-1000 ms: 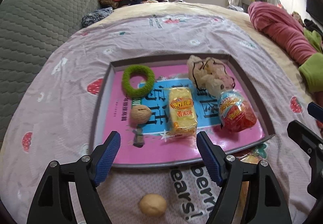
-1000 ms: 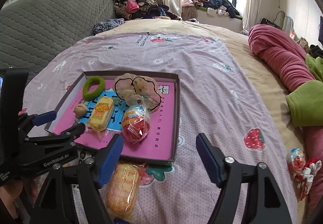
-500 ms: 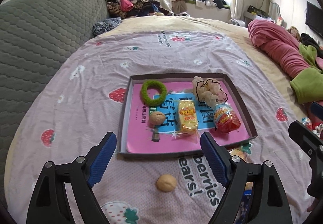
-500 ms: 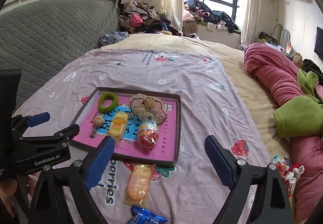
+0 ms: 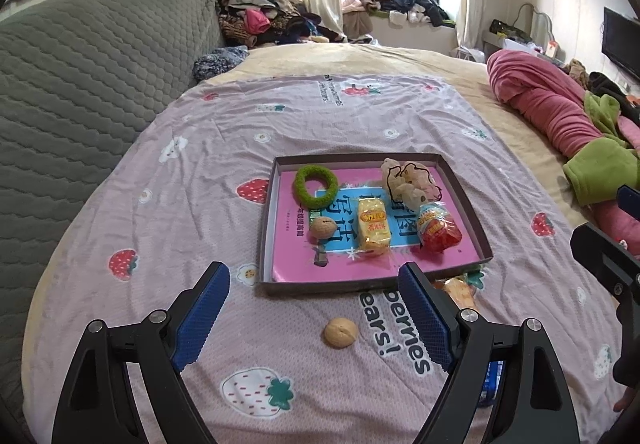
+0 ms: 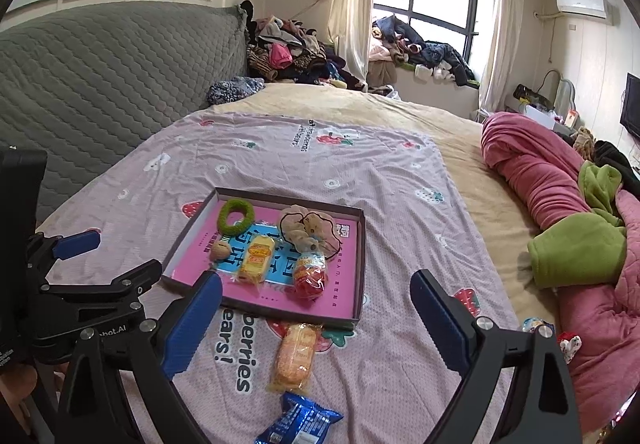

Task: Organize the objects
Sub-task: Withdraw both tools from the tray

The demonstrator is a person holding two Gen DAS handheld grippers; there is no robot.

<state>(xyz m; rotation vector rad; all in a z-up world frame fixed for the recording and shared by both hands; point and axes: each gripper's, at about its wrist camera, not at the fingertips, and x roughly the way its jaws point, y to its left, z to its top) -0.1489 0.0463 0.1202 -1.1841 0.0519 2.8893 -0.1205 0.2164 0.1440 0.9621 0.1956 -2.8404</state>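
Two hand-held grippers, left hand-held gripper [image 5: 314, 318] and right hand-held gripper [image 6: 316, 320], gape empty, right jaws just widening. Walnut [image 5: 340, 332] lies on bed just before tray [image 5: 264, 244], between left's fingers; left is nearer.

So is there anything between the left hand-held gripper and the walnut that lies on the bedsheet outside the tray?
Nothing visible. The left hand-held gripper is open and empty above the sheet, and the loose walnut lies on bare cloth between its fingers in view, nearer than the tray.
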